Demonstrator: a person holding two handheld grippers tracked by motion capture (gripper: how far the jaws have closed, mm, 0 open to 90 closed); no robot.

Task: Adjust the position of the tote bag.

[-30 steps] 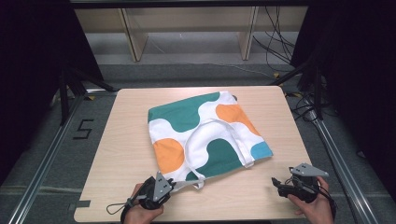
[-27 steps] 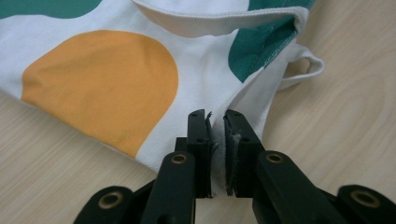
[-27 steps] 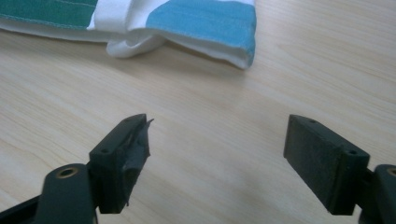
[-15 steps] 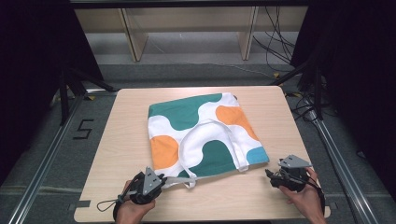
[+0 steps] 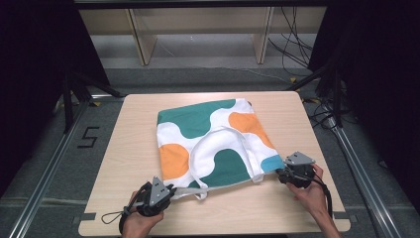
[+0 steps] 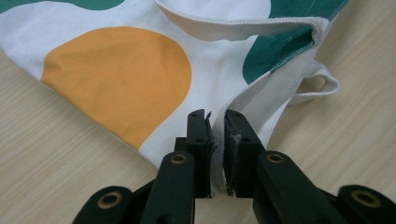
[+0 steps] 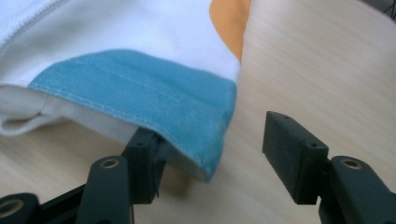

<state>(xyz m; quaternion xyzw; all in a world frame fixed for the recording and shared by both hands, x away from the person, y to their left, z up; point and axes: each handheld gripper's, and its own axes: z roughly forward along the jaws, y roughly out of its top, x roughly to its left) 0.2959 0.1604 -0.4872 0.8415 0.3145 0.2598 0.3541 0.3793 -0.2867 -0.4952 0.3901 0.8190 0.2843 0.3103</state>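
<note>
Tote bag [image 5: 213, 141] lies flat mid-table [image 5: 124, 148], open end & handles toward the person, prob. so both near corners are in easy reach. Left gripper [image 6: 215, 135] is clamped tight on the bag's near-left corner, cloth pinched between the jaws — looks like an anchor so the fabric won't slide. Right gripper [image 7: 212, 154] has just been closing; jaws about half apart, one under the blue corner, other clear of it, nothing gripped yet. My guess: it wants the matching corner to lift or fold.
</note>
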